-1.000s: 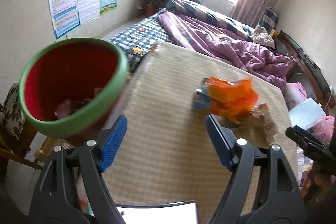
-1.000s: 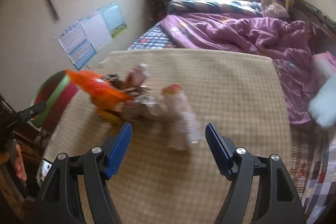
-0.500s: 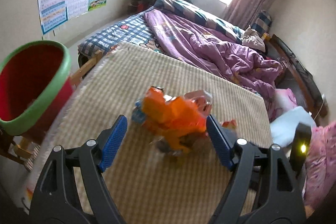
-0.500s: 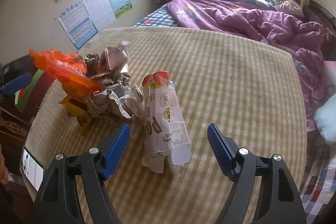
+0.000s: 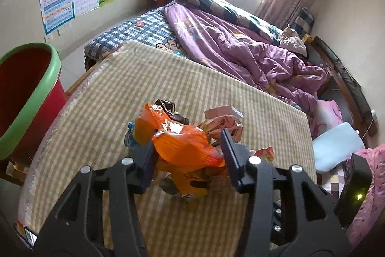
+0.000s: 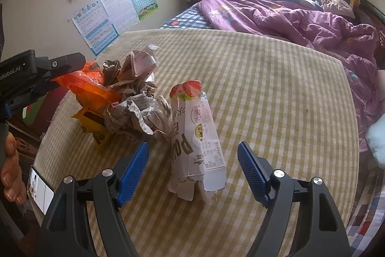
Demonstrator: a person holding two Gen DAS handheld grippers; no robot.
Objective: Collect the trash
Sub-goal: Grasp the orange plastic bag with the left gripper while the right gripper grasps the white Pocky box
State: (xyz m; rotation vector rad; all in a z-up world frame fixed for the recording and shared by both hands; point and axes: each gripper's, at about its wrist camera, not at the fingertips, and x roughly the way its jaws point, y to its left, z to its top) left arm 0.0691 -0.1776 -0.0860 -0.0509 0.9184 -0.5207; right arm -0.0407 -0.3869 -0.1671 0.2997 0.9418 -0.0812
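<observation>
Your left gripper (image 5: pixel 187 160) has narrowed since half a second ago, fingers now flanking the orange wrapper (image 5: pixel 182 143) mid-worktop (image 5: pixel 108 88); whether they grip it is unclear. Your right gripper (image 6: pixel 192 170) stays wide open, empty, the milk carton (image 6: pixel 195 136) at its 12 o'clock.

— Where did the trash sit?
— Heaped on the mat (image 6: pixel 276 88), the carton (image 6: pixel 197 136) right of the crumpled paper (image 6: pixel 139 112).
— And the bin (image 5: pixel 28 93)?
— Left, off the mat's edge.

You can read "nRobot.AI" on the left hand-held gripper (image 6: pixel 48 78), and large letters "PO" on the flattened carton (image 6: pixel 195 136) beside it.
</observation>
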